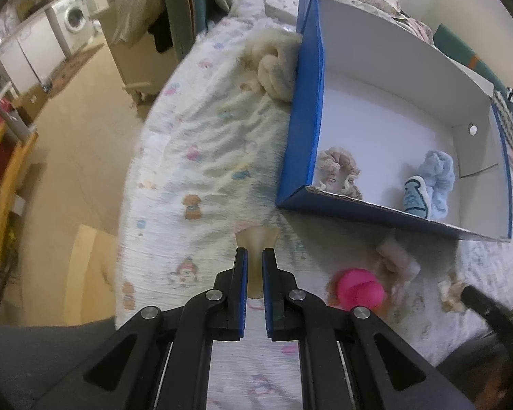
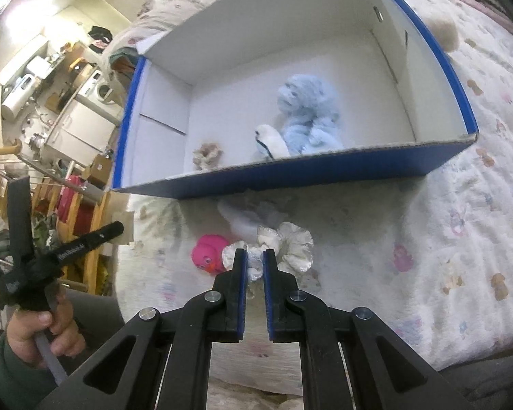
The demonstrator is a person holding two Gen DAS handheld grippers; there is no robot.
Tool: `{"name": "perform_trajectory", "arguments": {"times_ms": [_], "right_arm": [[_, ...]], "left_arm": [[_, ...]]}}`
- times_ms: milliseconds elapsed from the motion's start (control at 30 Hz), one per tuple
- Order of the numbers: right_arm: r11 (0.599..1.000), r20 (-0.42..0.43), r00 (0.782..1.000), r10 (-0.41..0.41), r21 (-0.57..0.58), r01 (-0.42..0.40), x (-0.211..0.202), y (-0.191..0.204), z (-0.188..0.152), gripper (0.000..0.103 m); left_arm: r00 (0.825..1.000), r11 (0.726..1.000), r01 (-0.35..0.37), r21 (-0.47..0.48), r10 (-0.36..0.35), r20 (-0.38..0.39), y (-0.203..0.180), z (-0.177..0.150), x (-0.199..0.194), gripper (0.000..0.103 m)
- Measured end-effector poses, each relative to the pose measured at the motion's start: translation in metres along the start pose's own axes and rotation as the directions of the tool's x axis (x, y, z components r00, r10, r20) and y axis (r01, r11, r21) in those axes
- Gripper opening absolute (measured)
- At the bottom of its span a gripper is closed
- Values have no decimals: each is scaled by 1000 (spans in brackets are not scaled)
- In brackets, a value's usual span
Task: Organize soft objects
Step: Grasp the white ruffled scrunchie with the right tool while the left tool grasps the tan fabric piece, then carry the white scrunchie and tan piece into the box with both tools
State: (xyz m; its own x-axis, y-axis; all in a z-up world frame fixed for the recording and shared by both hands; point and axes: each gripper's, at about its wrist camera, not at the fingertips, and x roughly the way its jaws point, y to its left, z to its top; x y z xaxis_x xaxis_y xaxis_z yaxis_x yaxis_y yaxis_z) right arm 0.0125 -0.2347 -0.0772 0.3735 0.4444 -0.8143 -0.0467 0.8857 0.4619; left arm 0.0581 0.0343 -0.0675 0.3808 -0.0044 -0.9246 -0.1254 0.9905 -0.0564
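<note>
My left gripper (image 1: 254,251) is shut on a pale, translucent soft piece (image 1: 256,237) that flares out beyond the tips, just above the bedspread. My right gripper (image 2: 254,253) is shut on a silvery white scrunchie (image 2: 292,244), close to a pink rubber duck (image 2: 208,253) and a white fluffy item (image 2: 246,218). The blue box (image 2: 290,174) with a white inside lies beyond both grippers. In it are a light blue plush (image 2: 307,112), a small white item (image 2: 272,141) and a beige scrunchie (image 2: 207,153). The left wrist view shows the duck (image 1: 359,290) and a pinkish scrunchie (image 1: 396,259) in front of the box (image 1: 304,119).
Everything lies on a bed with a patterned white bedspread (image 1: 205,171). A cream knotted plush (image 1: 277,68) rests against the box's outer left wall. The bed's edge drops to the floor (image 1: 85,119) on the left. A hand (image 2: 41,335) holds the other gripper at lower left.
</note>
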Motion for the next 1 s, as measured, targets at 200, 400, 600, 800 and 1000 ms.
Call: {"name": "perform_trajectory", "arguments": {"times_ms": [200, 400, 600, 800, 1000], "right_arm": [[999, 64, 997, 47, -13, -46, -15, 5, 4, 11], [995, 142, 985, 96, -42, -91, -36, 13, 9, 11], [992, 215, 969, 122, -69, -109, -57, 22, 23, 11], [990, 319, 938, 135, -87, -113, -80, 26, 40, 11], [990, 342, 931, 130, -94, -104, -90, 27, 64, 11]], "left_arm": [[999, 1000, -26, -1, 26, 38, 3, 1, -8, 8], [986, 999, -50, -17, 52, 160, -1, 4, -39, 8], [972, 1000, -22, -12, 24, 232, -11, 15, -67, 8], [968, 999, 8, 32, -16, 250, -30, 32, -78, 8], [967, 998, 31, 48, -42, 253, -46, 51, -80, 8]]}}
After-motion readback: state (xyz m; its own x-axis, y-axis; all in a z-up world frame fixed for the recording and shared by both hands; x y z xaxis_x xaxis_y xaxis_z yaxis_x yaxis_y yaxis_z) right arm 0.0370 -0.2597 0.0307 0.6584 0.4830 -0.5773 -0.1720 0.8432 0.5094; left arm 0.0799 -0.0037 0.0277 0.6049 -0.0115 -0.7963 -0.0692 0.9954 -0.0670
